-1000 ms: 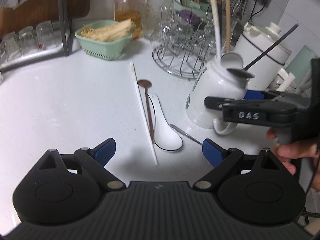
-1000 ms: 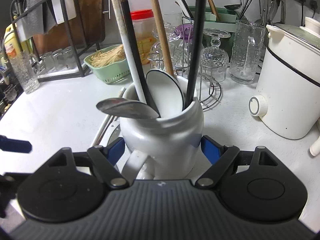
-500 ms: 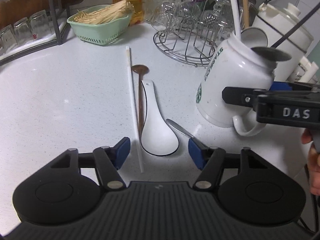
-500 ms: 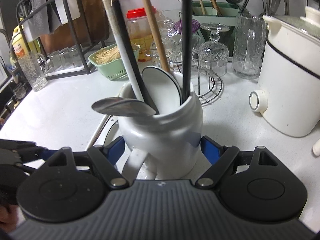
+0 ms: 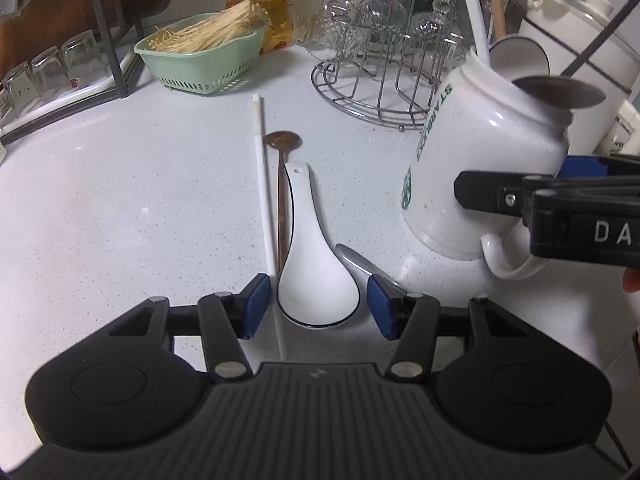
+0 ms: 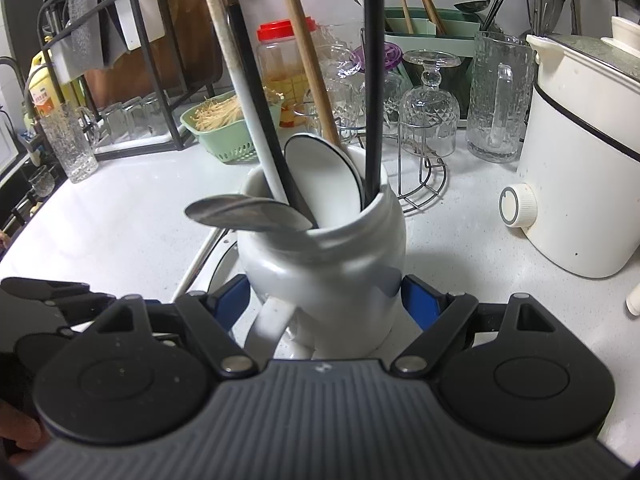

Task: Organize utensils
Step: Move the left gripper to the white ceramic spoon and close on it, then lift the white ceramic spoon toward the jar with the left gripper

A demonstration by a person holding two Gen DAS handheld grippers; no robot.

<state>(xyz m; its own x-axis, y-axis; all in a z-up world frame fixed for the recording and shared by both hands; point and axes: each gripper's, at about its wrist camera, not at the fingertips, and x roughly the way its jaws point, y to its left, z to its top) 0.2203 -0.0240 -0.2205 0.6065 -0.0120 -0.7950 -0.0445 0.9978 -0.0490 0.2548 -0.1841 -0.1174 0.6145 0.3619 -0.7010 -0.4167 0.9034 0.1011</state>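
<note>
Narrowing left hand-held gripper point(image 5: 316, 304) now straddles white spoon point(image 5: 314, 276).

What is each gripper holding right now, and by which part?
The right gripper clamps the white mug by its lower body. The left gripper, jaws just closing, straddles the white soup spoon's bowl without gripping it.

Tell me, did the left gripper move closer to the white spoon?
Yes. The left gripper came forward and down toward the white spoon on the counter; its jaws have been closing and now flank the bowl without touching.
</note>
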